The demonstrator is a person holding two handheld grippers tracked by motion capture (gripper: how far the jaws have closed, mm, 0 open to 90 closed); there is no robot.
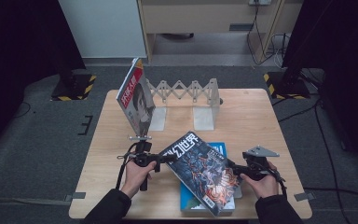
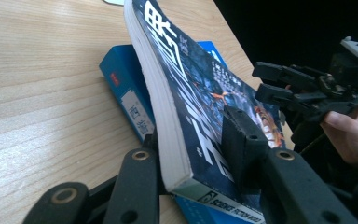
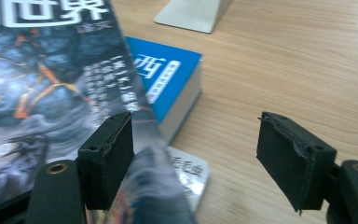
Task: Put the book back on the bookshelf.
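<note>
Dark-covered magazine (image 1: 200, 172) lifted at a tilt above the blue book (image 1: 189, 198), near the worktop's (image 1: 251, 116) front edge.
Left hand-held gripper (image 2: 191, 154) is clamped on its spine corner; right hand-held gripper (image 3: 196, 158) stands spread wide at the far edge, gripping nothing. Best to close the right one before carrying it to the metal rack (image 1: 186, 91) behind the blue book, where another magazine (image 1: 135, 95) leans.

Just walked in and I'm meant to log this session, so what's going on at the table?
A person is working with two handheld grippers. The left gripper is clamped on the spine edge of a dark magazine, holding it tilted up off a blue book lying on the table. The right gripper is open beside the magazine's other edge. Another magazine already stands leaning at one end of an expandable book rack.
</note>
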